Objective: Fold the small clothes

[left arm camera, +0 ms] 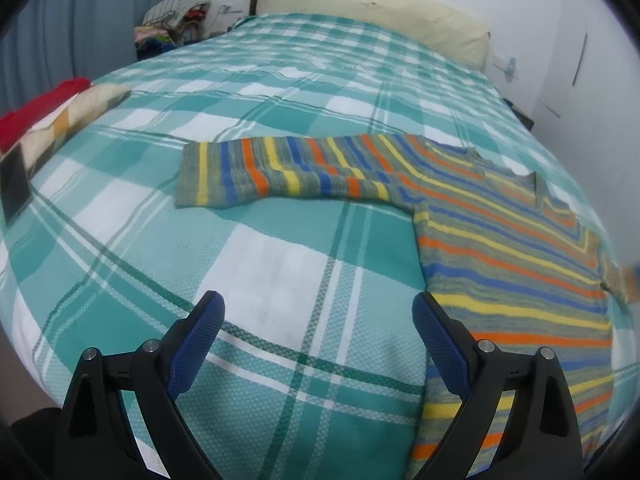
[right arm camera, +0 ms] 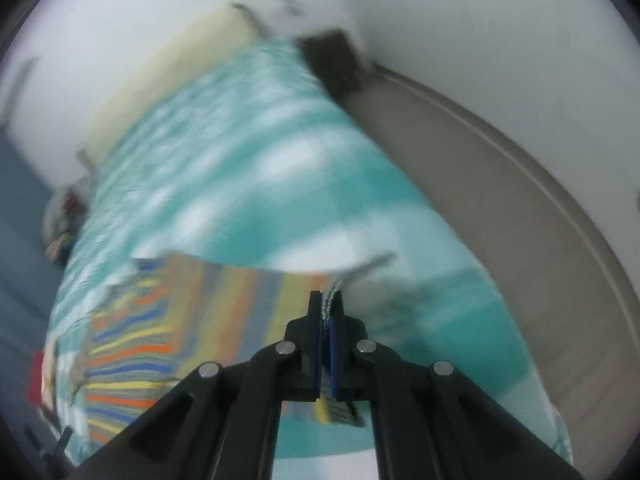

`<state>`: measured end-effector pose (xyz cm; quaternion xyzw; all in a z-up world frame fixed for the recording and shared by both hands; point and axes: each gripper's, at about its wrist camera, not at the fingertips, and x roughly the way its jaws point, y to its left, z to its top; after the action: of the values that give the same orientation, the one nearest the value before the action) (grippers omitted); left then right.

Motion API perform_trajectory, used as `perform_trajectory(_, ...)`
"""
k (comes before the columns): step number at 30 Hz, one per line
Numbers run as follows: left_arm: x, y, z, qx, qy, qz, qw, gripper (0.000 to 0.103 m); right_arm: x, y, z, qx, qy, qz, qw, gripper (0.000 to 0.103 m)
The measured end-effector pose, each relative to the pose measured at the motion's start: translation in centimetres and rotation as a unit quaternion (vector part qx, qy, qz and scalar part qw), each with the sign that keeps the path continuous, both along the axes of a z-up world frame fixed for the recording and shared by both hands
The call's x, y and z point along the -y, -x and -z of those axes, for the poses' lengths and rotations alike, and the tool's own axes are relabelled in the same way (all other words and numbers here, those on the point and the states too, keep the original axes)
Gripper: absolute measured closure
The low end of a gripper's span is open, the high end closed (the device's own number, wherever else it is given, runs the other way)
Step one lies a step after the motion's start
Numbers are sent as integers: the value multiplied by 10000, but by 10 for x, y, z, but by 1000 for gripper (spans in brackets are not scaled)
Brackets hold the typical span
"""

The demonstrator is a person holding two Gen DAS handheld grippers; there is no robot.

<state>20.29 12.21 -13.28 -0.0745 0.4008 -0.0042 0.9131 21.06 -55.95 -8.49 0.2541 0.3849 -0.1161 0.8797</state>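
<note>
A small striped sweater (left arm camera: 500,236) in grey, yellow, orange and blue lies on the teal plaid bedspread (left arm camera: 280,264), one sleeve (left arm camera: 288,172) stretched out to the left. My left gripper (left arm camera: 318,316) is open and empty above the bedspread, just left of the sweater's body. In the right wrist view, which is blurred, my right gripper (right arm camera: 326,300) is shut on the edge of the sweater's other sleeve (right arm camera: 224,296) and holds it lifted above the bed.
A cream headboard cushion (left arm camera: 384,16) lies at the far end of the bed. Folded red and patterned clothes (left arm camera: 52,112) and a dark phone (left arm camera: 14,184) lie at the left edge. A clothes pile (left arm camera: 176,20) stands beyond the bed. Floor (right arm camera: 500,220) runs along the bed's right side.
</note>
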Motion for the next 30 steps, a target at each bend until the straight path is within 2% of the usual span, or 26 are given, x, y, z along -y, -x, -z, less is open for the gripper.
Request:
perform_trajectory(4, -5, -1, -1, -33, 153, -42, 9999, 7, -76, -34, -72, 639, 105, -842, 9943, 101)
perform_trajectory(8, -12, 2, -5, 4, 294, -73, 9995, 7, -163, -76, -109, 797, 182, -1792, 9804, 101)
perform_trajectory(11, -16, 6, -8, 58, 346, -67, 9994, 7, -219, -100, -108, 682, 294, -2299, 9704, 101)
perform_trajectory(16, -22, 5, -8, 81, 378, -143, 9991, 7, -304, -138, -67, 357, 246, -2884, 9565, 98)
perform_trajectory(18, -24, 4, -7, 53, 444, -145, 9989, 7, -315, -152, -43, 302, -240, -3111, 9496, 85)
perform_trajectory(19, -24, 4, -8, 52, 456, -144, 9988, 7, -318, -158, -31, 199, -530, -3190, 9461, 58)
perform_trajectory(20, -24, 4, -8, 55, 460, -140, 9988, 7, -319, -162, -19, 55, -887, -3198, 9433, 37)
perform_trajectory(22, -24, 4, -8, 65, 432, -135, 9990, 7, -314, -159, -9, 178, -1488, -3149, 9372, 36)
perform_trajectory(24, -22, 3, -7, 48, 409, -100, 9991, 7, -307, -155, -6, 218, -1650, -3147, 9345, 36)
perform_trajectory(27, -17, 1, -5, -20, 394, -35, 9992, 7, -284, -145, -6, 159, -1368, -2998, 9440, 35)
perform_trajectory(30, -10, 1, -3, -67, 304, 45, 9995, 7, -252, -135, 10, -115, -1332, -2793, 9509, 35)
